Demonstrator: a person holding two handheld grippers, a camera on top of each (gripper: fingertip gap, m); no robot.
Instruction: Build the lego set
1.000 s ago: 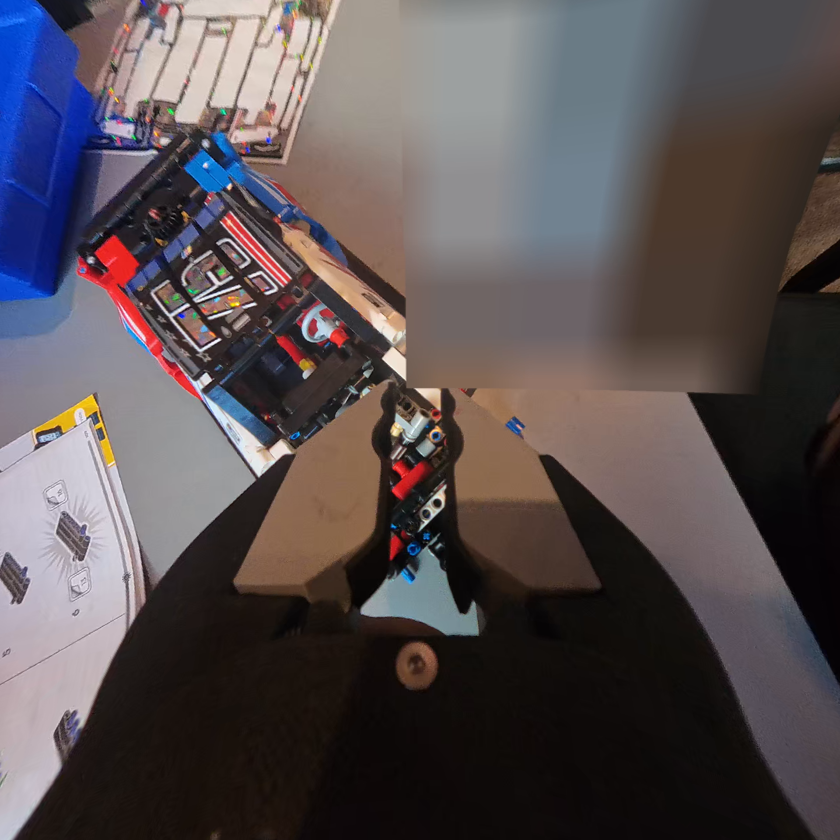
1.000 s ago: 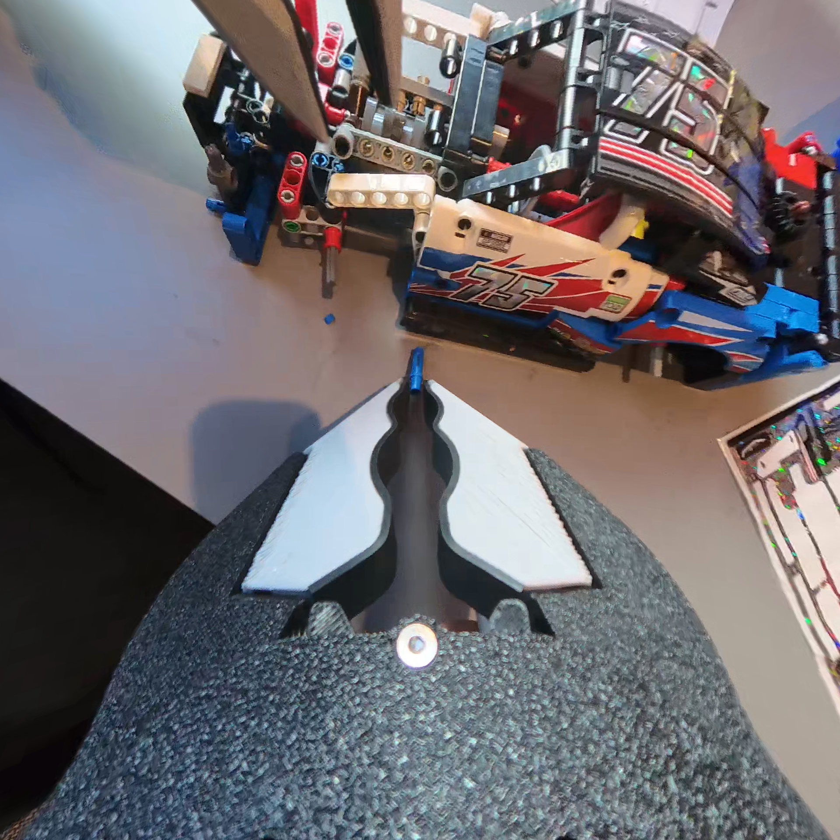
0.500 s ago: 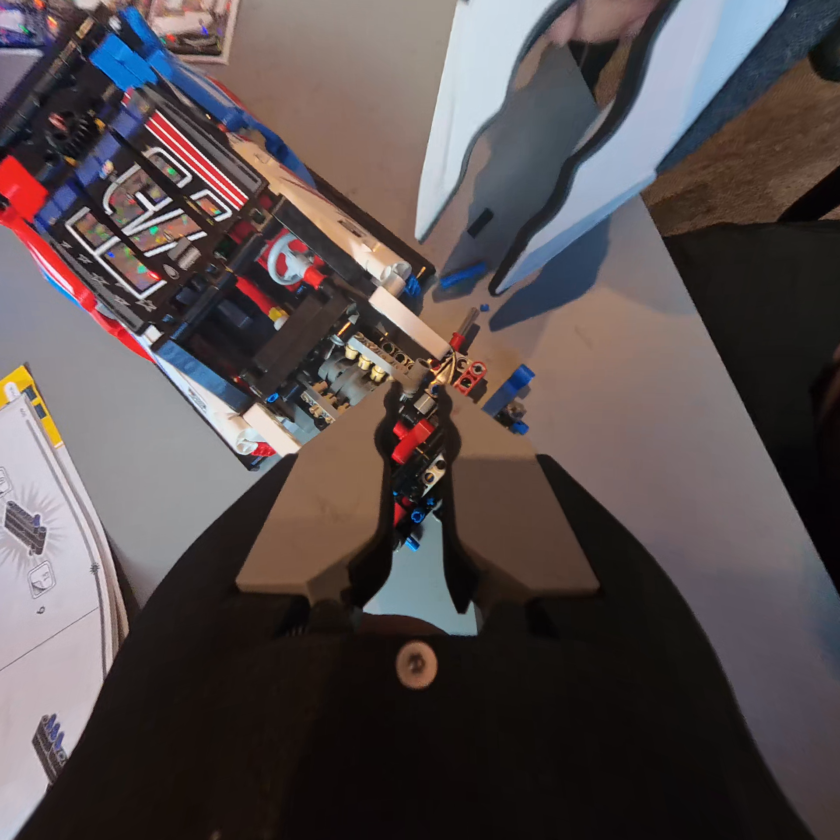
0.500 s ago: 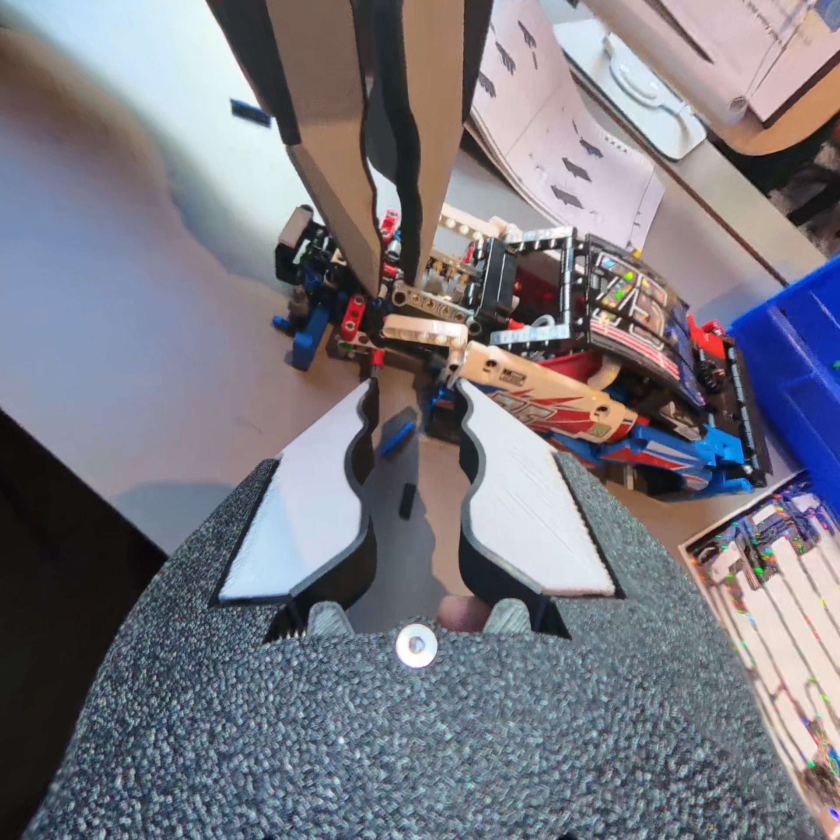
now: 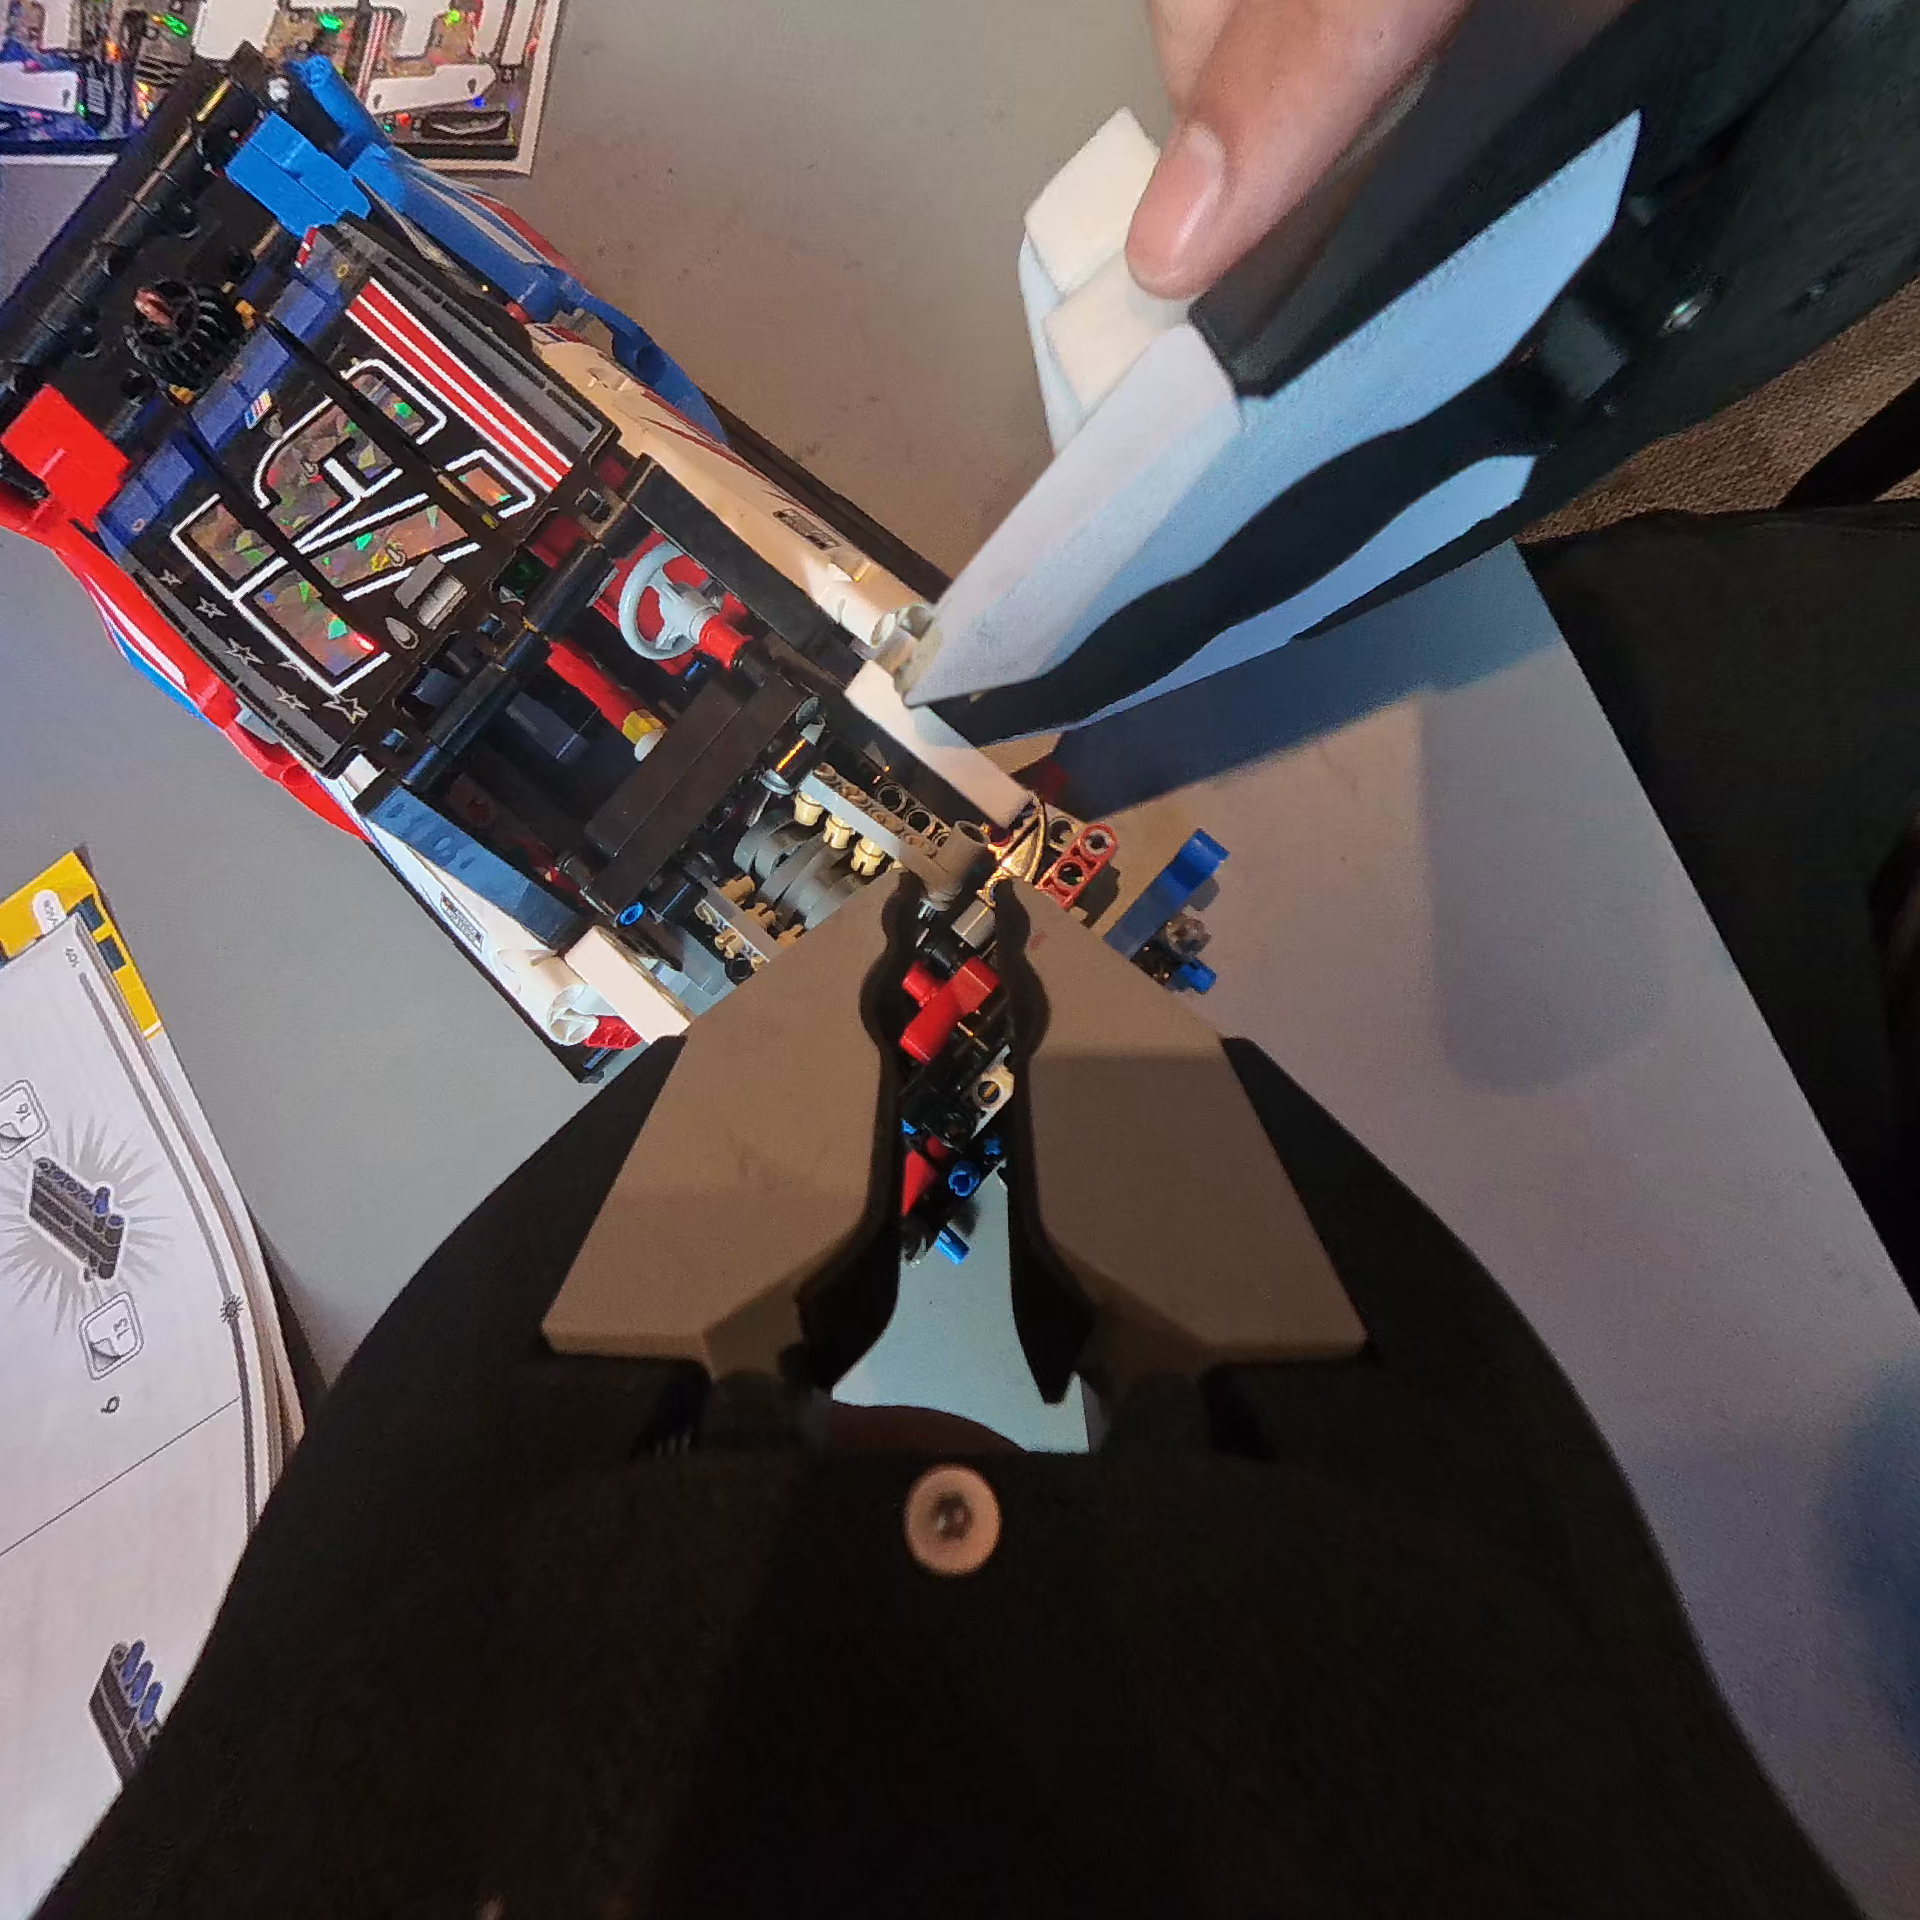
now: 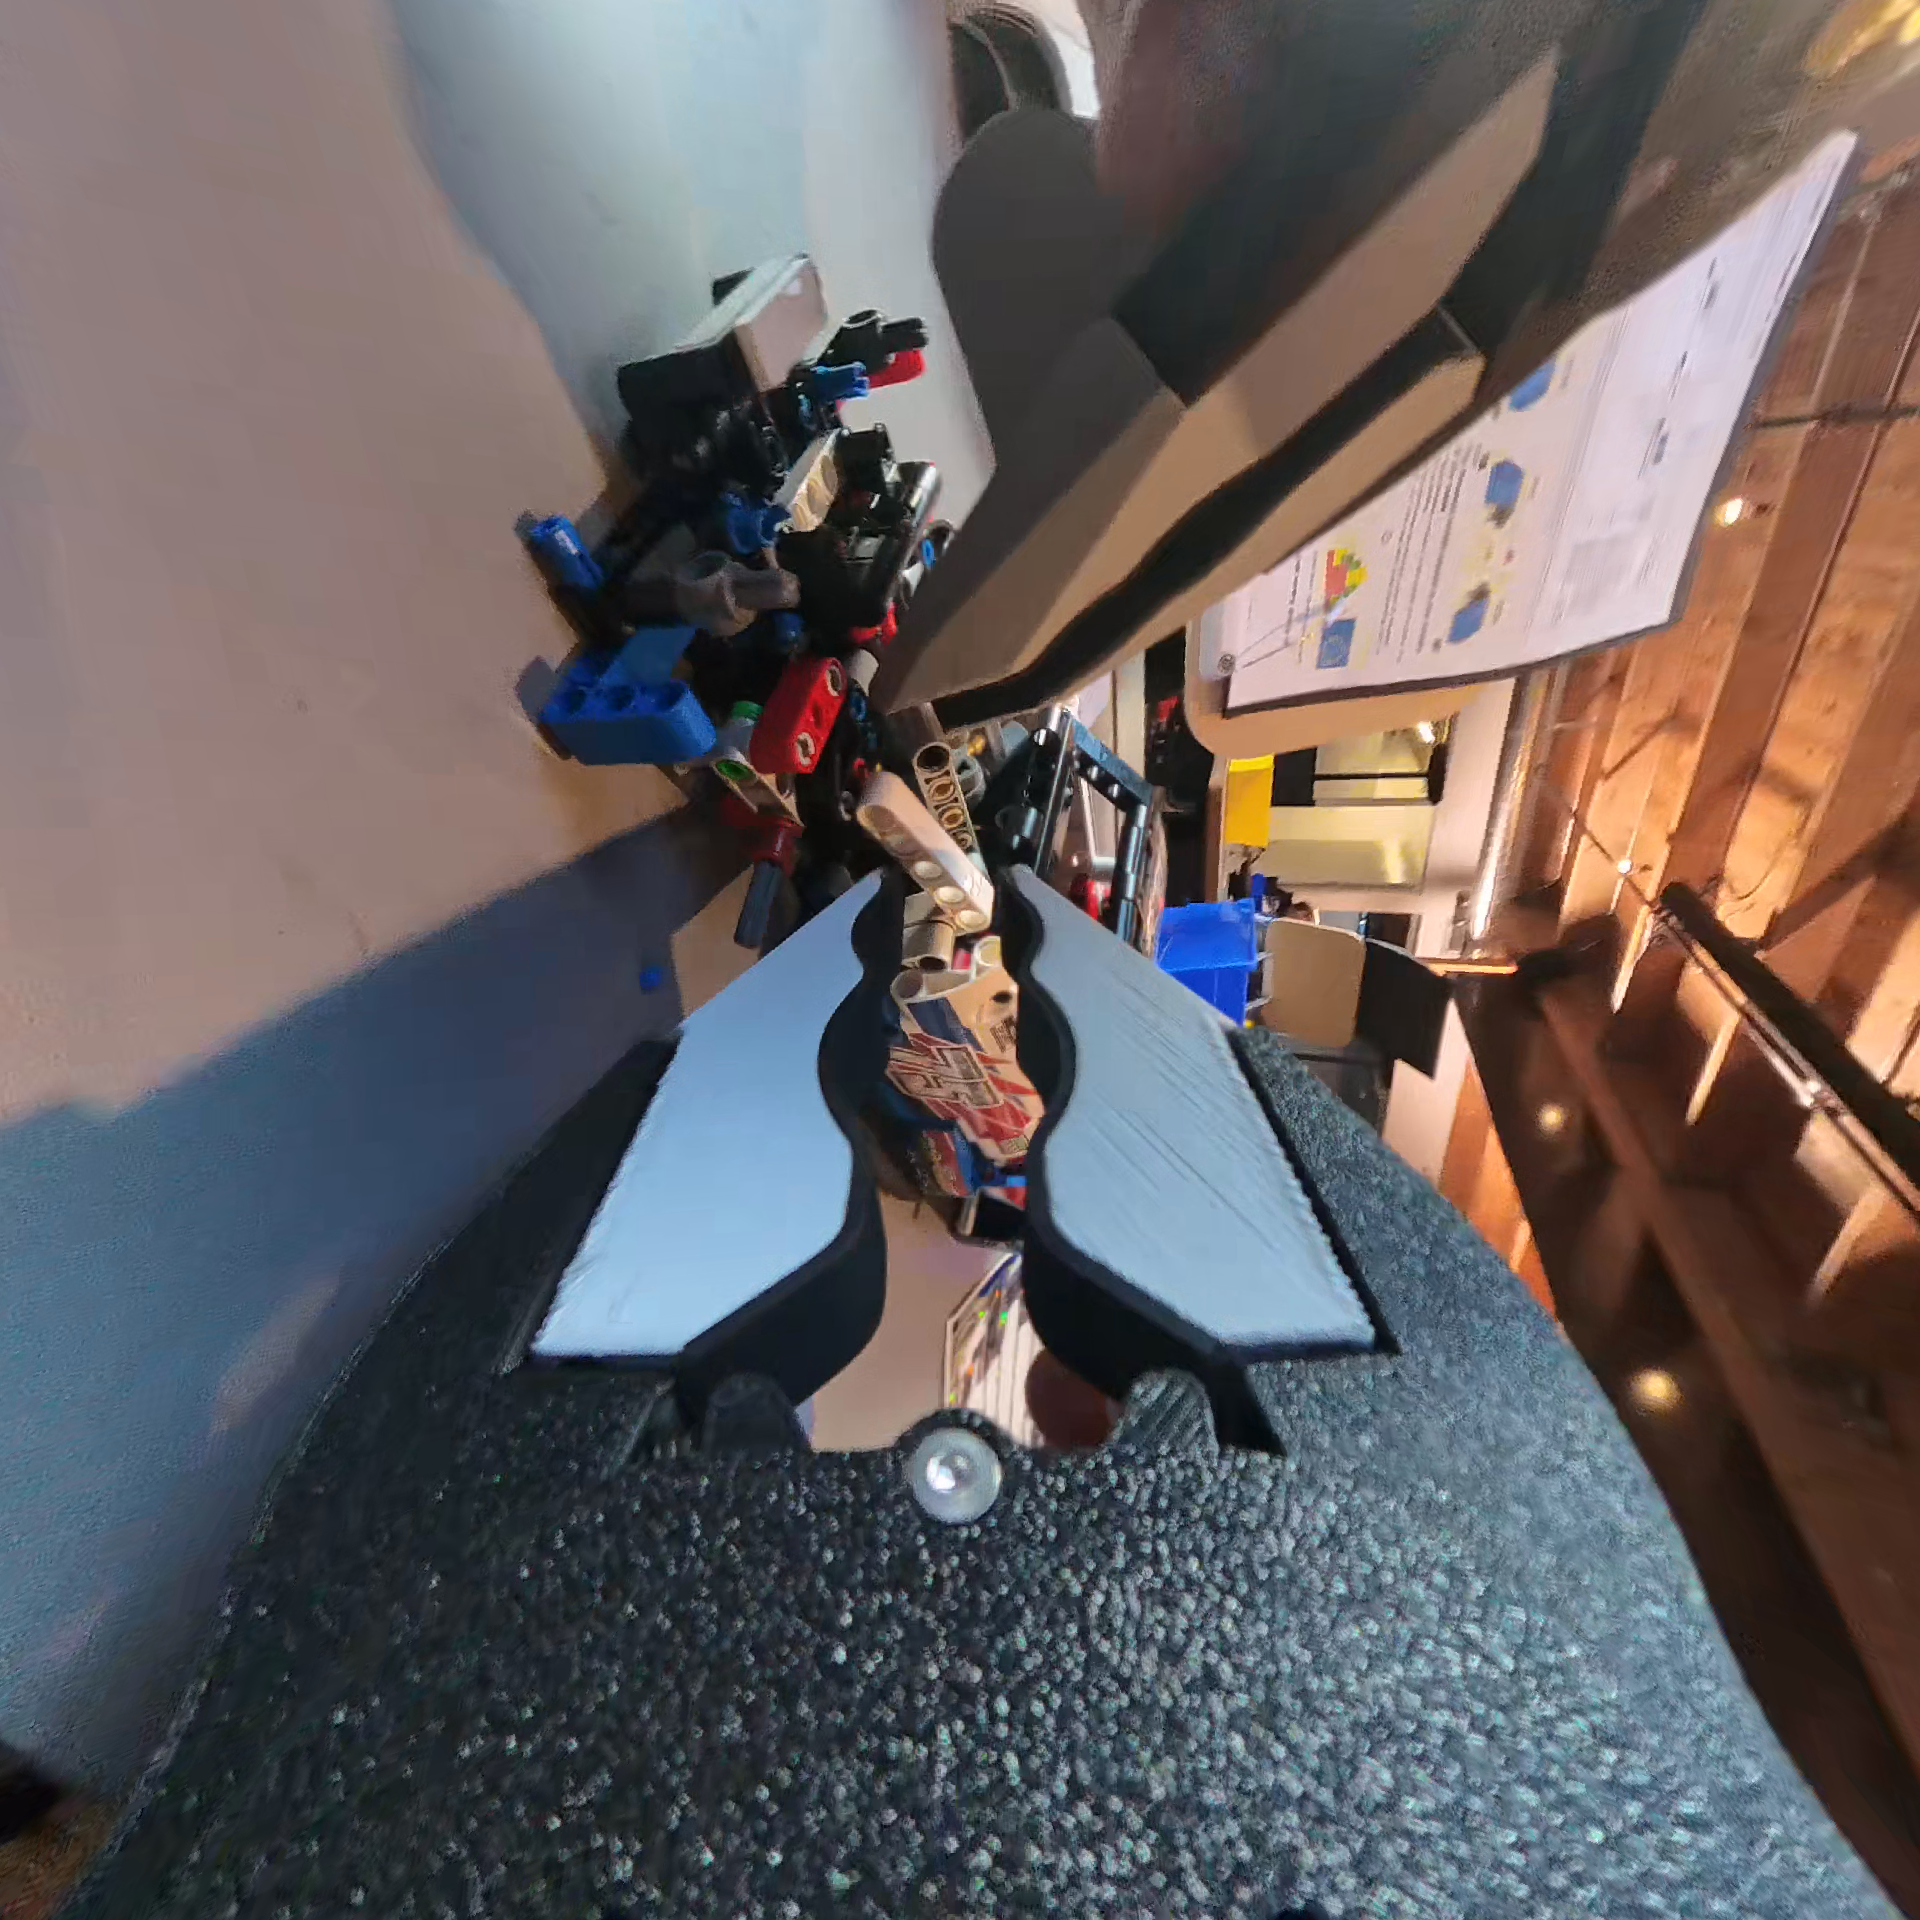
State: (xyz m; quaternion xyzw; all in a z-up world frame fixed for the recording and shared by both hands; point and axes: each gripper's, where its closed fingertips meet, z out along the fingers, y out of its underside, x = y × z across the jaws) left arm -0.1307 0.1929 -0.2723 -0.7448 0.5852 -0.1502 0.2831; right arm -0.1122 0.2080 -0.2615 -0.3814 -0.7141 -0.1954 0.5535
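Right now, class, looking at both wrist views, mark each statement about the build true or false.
1. The left tool is closed on the front frame of the lego car. True.
2. The instruction booklet lies to the right of the car in the left wrist view. False: the instruction booklet lies at the left edge.
3. The right tool has a white beam between its fingertips. True.
4. The car sits inside a blue bin. False: it rests on the grey table.
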